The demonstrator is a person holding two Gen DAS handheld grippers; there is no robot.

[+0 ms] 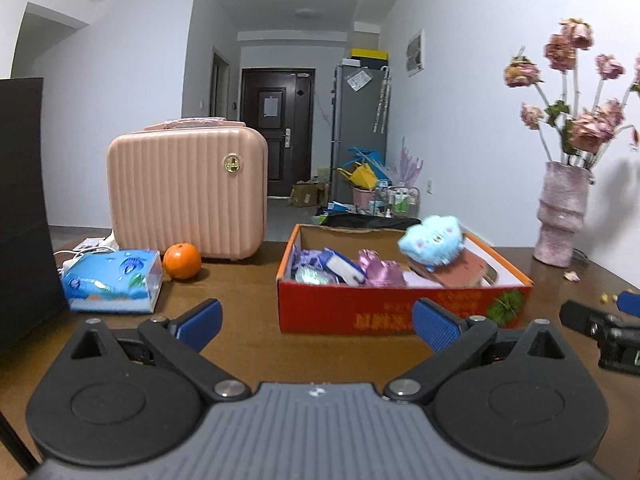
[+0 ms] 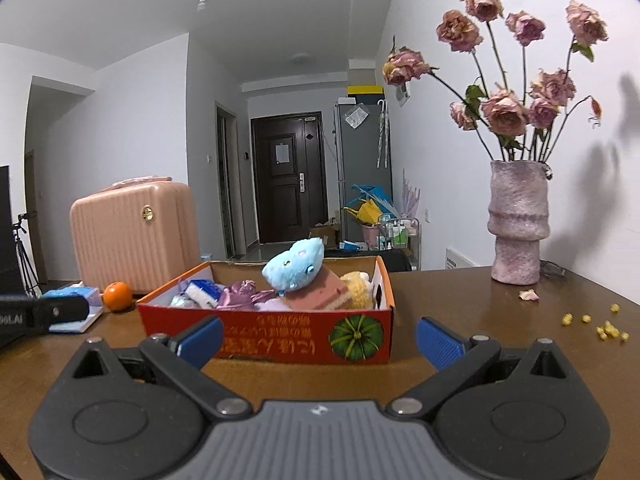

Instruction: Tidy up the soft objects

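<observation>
The light-blue plush toy point(image 2: 295, 264) is perching on top of the heap in the red cardboard box point(image 2: 280, 344), leaning on a pink sponge-like block point(image 2: 320, 294), probably because the box is already crowded (purple and yellow soft things are filling the rest). Both the left gripper point(image 1: 316, 318) and the right gripper point(image 2: 318, 338) are hovering near the box's front wall, jaws spread wide and empty. Farther left are sitting an orange point(image 1: 182, 261), a tissue pack point(image 1: 112, 280) and a pink case point(image 1: 188, 192).
</observation>
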